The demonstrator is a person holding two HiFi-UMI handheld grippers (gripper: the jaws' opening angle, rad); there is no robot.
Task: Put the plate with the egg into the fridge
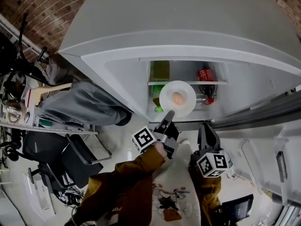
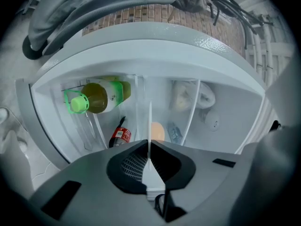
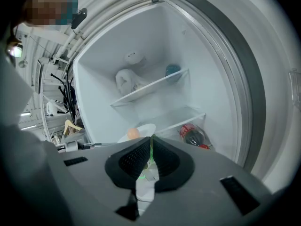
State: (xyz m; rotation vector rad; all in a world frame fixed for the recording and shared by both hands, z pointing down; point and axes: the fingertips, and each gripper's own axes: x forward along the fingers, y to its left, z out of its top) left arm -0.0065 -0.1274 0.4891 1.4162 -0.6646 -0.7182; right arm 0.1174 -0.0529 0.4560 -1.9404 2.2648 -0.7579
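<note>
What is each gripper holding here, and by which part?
The left gripper pinches the plate by its near rim; the egg lies on it. The right gripper holds nothing.

Egg [image 1: 177, 98] on plate [image 1: 187, 105], plate at fridge [image 1: 122, 74] opening, bottle [image 1: 206, 76] to its right (inside)

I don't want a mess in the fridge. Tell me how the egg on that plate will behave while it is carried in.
The egg sits rounded on the flat plate, so it will probably roll if the plate tilts. The left tool grips just one rim, so the plate may dip and send the egg sliding.
</note>
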